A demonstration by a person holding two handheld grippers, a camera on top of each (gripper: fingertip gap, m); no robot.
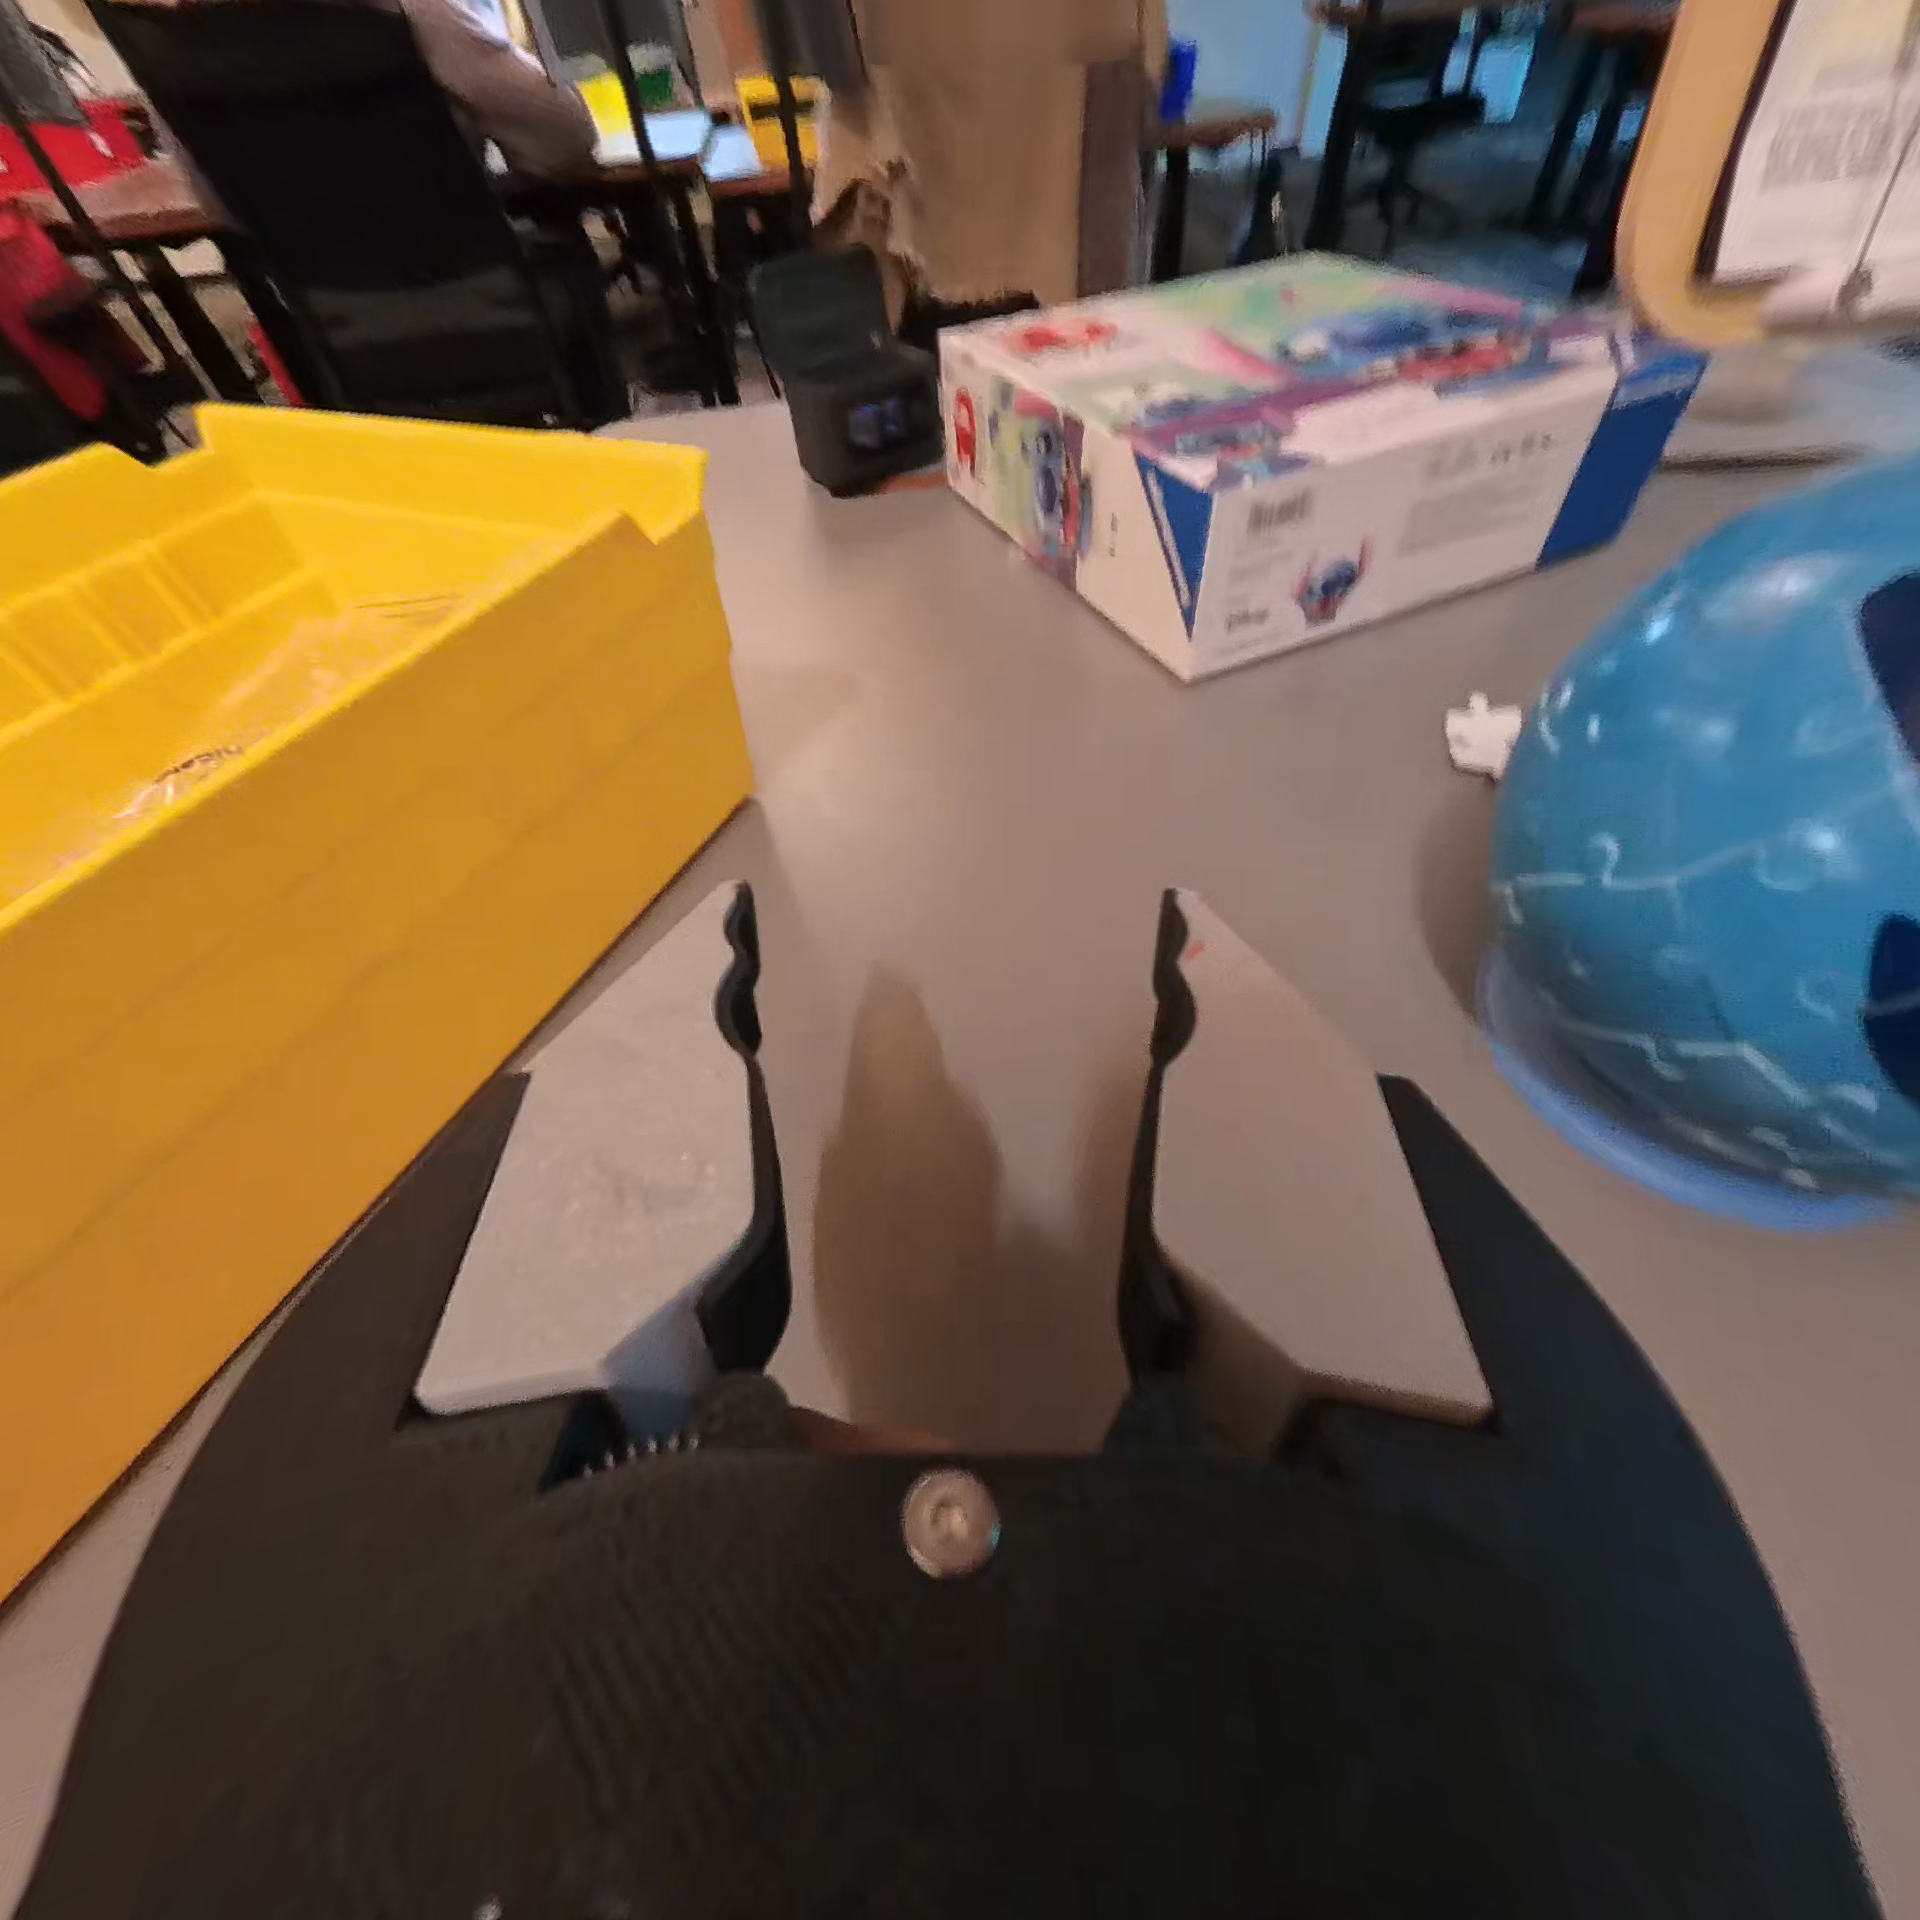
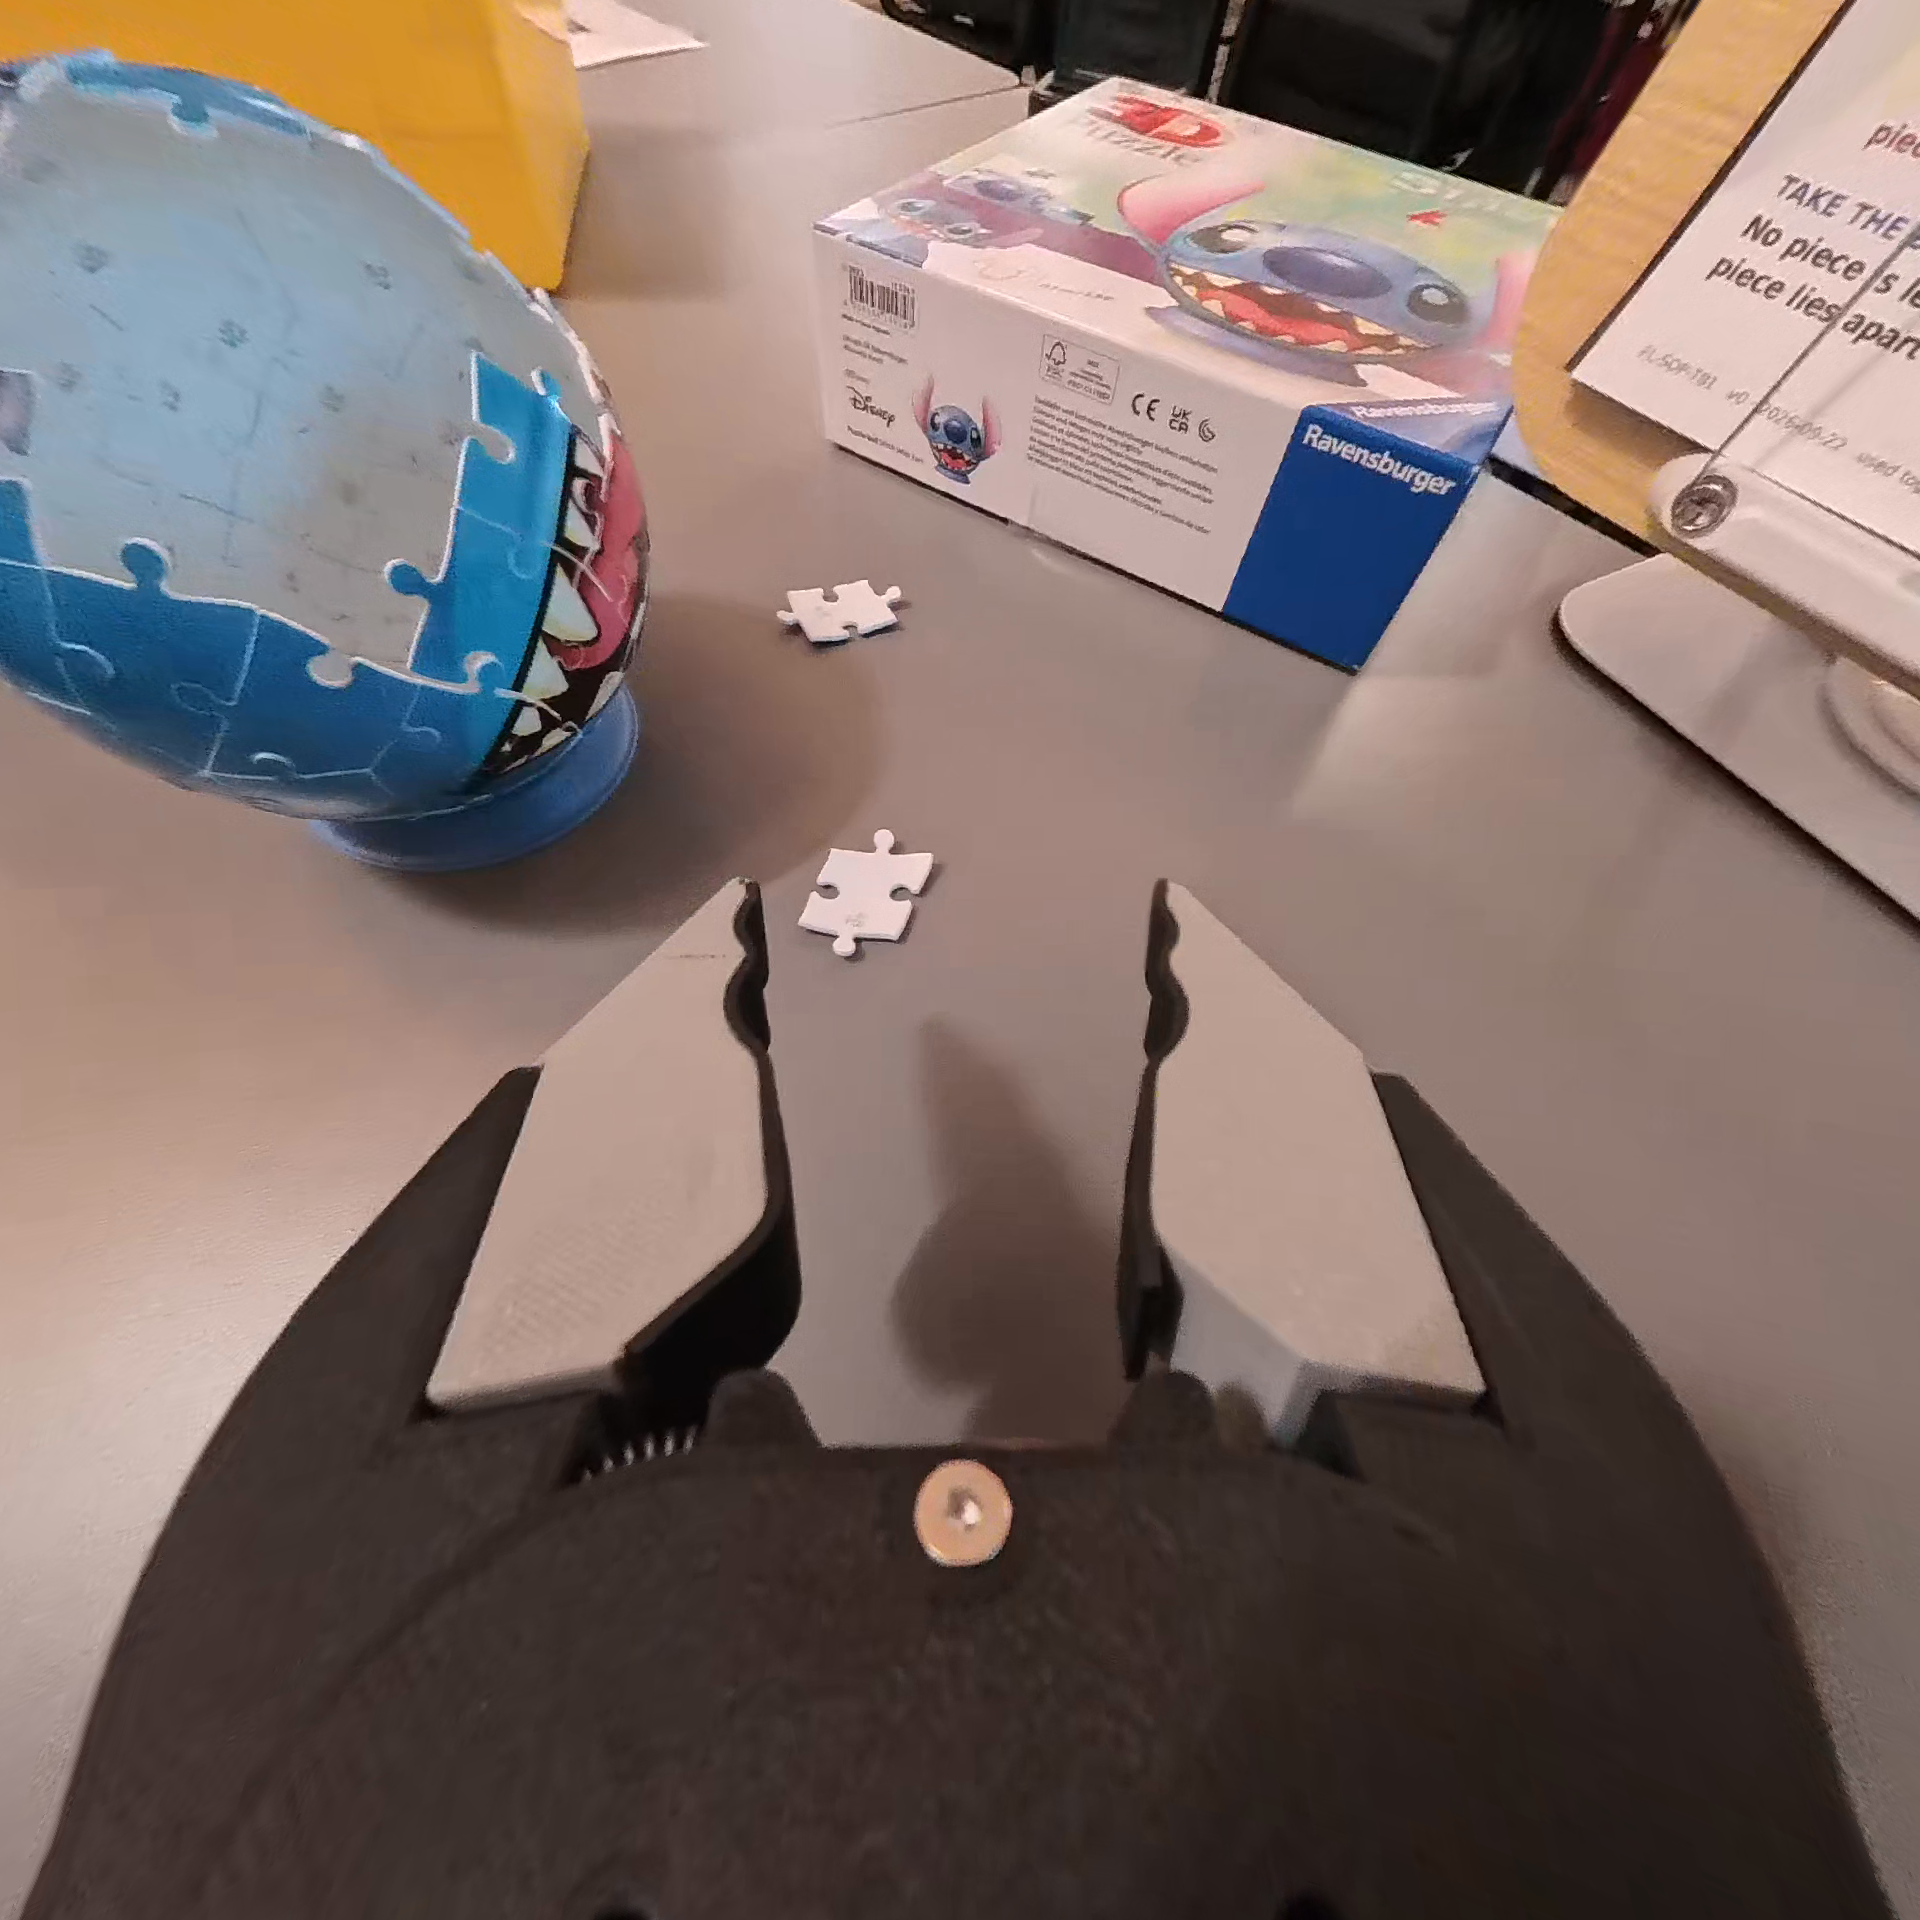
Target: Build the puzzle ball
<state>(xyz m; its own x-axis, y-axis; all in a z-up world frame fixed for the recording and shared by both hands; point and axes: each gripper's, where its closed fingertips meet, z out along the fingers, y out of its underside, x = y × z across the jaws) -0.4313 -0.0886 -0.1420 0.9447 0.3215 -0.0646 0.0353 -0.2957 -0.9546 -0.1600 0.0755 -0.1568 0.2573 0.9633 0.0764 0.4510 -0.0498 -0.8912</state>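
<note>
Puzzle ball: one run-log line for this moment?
puzzle ball: unfinished, on stand | loose pieces: on table | left hand-held gripper: open | right hand-held gripper: open

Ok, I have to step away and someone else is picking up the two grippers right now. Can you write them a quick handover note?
Left gripper: open, empty, over bare table between the yellow bin and the puzzle ball.
Right gripper: open, empty, just short of the near loose piece.
The ball sits on its blue ring stand, mostly built, with an open gap in the shell.
Loose pieces: the near one, white side up, and a joined pair farther off, toward the puzzle box.
Left to do: pick up the loose pieces and fit them into the gap. Whether they fill it, I cannot tell.
</note>
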